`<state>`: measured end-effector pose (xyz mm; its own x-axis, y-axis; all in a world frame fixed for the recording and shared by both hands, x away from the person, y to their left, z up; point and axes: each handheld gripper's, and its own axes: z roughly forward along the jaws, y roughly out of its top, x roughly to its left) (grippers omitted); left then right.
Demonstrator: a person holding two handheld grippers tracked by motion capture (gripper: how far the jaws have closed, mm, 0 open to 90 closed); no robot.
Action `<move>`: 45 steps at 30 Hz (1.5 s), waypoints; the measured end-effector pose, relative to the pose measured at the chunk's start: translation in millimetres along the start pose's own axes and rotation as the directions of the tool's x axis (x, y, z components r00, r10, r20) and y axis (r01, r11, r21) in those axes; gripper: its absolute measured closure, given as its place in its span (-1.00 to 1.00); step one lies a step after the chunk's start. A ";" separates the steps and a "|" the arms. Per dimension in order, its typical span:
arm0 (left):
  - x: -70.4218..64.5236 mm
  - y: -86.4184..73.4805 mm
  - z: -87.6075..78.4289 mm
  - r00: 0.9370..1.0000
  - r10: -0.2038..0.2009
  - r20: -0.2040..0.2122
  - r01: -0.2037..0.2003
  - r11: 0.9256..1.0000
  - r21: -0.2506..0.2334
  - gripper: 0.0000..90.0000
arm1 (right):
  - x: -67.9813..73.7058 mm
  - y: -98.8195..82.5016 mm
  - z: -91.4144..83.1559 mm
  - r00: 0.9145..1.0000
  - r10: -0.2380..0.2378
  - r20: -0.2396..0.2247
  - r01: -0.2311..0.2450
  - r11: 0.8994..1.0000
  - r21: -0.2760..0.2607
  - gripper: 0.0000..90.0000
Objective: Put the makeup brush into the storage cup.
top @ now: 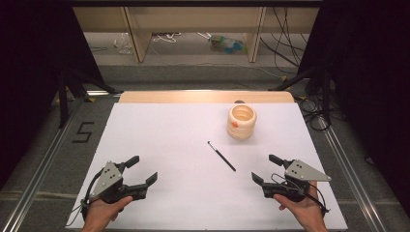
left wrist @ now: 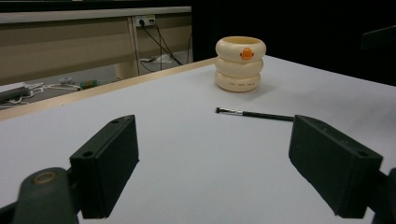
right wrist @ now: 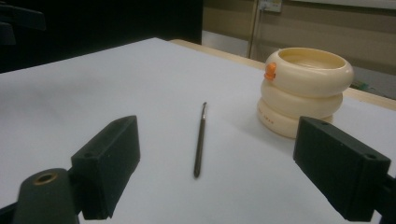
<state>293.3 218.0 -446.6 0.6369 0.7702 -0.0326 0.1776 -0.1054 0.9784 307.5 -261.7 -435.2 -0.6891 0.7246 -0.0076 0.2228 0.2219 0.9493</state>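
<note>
Right gripper (top: 267, 170): jaws spread wide, nothing between them, held in a hand (top: 300, 209) at the near right of the table.
Left gripper (top: 143, 168): also gaping open and empty, gripped by the other hand (top: 101, 212) at the near left.
Brush (top: 221, 155): a thin dark make-up brush lying flat on the sheet, between the two grippers and a little farther up the table; nearer the right gripper, well apart from the left one. In the right gripper view (right wrist: 200, 141) it lies straight ahead between the jaws, bristle tip pointing away.
Cup (top: 241, 122): cream holder shaped like stacked rings, upright, with a small orange badge on its upper ring; it stands beyond the brush, near but not touching it.
Surface: white sheet (top: 169, 145) covering the table, a strip of wooden edge (top: 203, 97) showing at the far side.
Room: grey floor with a black number marked left of the table, loose cables (top: 285, 48) and wooden bench legs beyond, dark curtains either side.
</note>
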 end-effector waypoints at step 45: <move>-0.6 -1.3 2.5 1.000 0.010 0.002 -0.010 1.000 0.001 -0.65 | -7.7 40.6 64.4 0.991 -0.076 -0.112 0.100 0.969 0.228 -0.62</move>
<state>294.5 216.1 -448.4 0.6402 0.7678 -0.0236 0.1720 -0.1133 0.9786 366.3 -216.2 -416.8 -0.7769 0.6280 -0.0448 0.3036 0.4361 0.8471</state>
